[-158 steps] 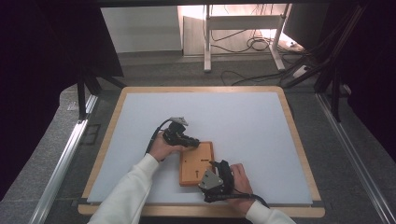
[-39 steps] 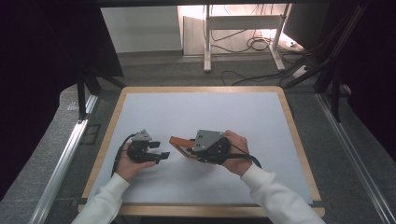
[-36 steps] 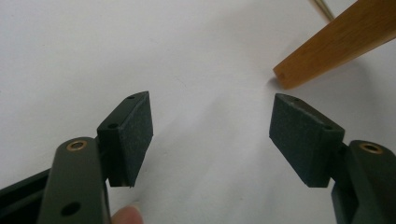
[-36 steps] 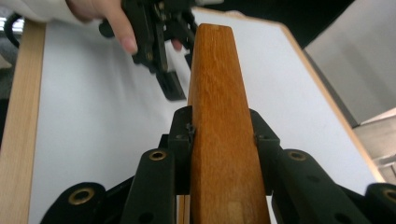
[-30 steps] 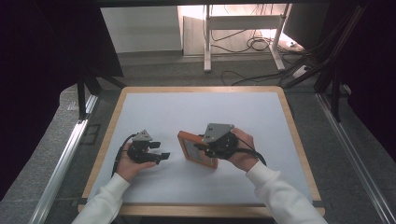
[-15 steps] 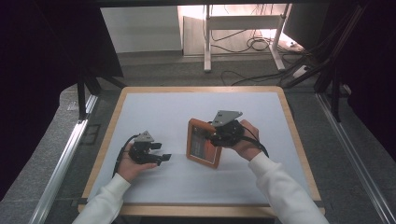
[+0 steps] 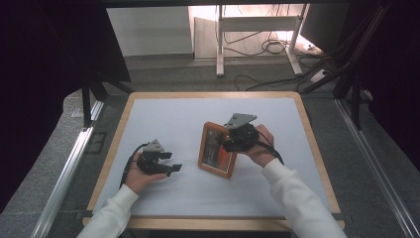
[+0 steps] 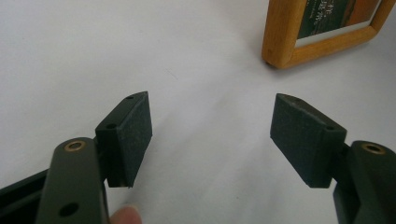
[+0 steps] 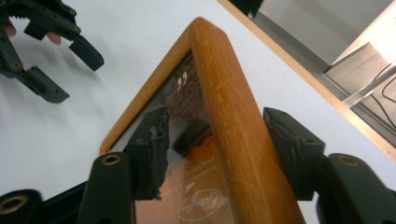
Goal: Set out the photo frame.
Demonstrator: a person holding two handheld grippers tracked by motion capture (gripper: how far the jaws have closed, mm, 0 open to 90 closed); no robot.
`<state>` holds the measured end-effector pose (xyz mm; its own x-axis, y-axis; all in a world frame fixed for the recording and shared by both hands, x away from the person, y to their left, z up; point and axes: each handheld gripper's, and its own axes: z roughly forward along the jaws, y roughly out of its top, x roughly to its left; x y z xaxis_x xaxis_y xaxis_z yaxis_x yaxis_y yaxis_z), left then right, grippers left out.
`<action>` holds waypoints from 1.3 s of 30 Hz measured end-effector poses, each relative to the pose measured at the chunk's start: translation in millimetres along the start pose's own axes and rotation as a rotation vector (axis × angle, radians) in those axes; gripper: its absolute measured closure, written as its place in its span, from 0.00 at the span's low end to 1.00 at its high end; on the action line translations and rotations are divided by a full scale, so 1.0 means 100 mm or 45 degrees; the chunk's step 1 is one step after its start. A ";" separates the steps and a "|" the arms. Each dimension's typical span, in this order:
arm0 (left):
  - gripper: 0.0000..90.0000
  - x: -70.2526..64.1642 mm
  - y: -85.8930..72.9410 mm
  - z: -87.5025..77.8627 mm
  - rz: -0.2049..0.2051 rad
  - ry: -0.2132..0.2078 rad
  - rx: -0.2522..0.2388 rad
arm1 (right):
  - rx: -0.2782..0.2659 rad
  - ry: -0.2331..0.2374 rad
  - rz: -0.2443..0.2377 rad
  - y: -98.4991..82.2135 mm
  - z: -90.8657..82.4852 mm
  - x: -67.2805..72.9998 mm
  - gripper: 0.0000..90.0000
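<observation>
Frame (image 7: 216, 150) stands upright mid-table — right gripper (image 7: 229, 142) has just been opening, its jaws loose either side of the top edge; left gripper (image 7: 171, 167) waits spread. Only the withdrawal remains.

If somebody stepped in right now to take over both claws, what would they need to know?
Left claw: open, nothing between its jaws, low over the white mat, pointing toward the frame.
Right claw: jaws have just been opening; they straddle the frame's top edge, and a gap shows at the back jaw.
Wooden picture frame: standing upright near the mat's middle, picture side toward the left claw.
Done: the frame, lying flat earlier, is stood up.
Left: probably draw the right claw clear without tipping it; whether it stands unaided is unclear.
</observation>
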<state>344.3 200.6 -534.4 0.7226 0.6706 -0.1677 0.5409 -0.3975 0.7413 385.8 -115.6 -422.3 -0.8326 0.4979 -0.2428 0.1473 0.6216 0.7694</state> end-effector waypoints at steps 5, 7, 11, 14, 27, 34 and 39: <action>0.32 -0.01 0.00 0.00 -0.002 0.001 0.000 | -0.041 -0.023 0.059 -0.01 -0.09 0.03 0.33; 0.32 -0.01 0.00 0.00 -0.001 0.001 0.001 | -0.064 -0.032 0.098 -0.03 -0.13 0.03 0.31; 0.32 -0.01 0.00 0.00 0.000 0.002 0.001 | -0.097 -0.031 0.166 -0.10 -0.24 0.03 0.29; 0.32 -0.01 0.00 0.00 -0.002 0.002 0.003 | -0.115 -0.033 0.198 -0.15 -0.32 0.04 0.28; 0.39 -0.06 0.03 0.03 0.032 0.000 0.016 | -0.140 -0.047 0.329 -0.73 -0.66 0.15 0.26; 0.38 -0.08 0.05 0.07 0.026 -0.002 0.025 | -0.097 -0.049 0.388 -1.04 -0.66 0.17 0.26; 0.40 -0.11 0.08 0.10 0.027 -0.001 0.015 | -0.065 -0.044 0.402 -1.15 -0.61 0.18 0.26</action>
<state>344.7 183.8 -533.2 0.7345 0.6612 -0.1527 0.5304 -0.4189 0.7370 321.3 -215.1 -478.4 -0.7313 0.6820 -0.0068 0.3677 0.4026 0.8383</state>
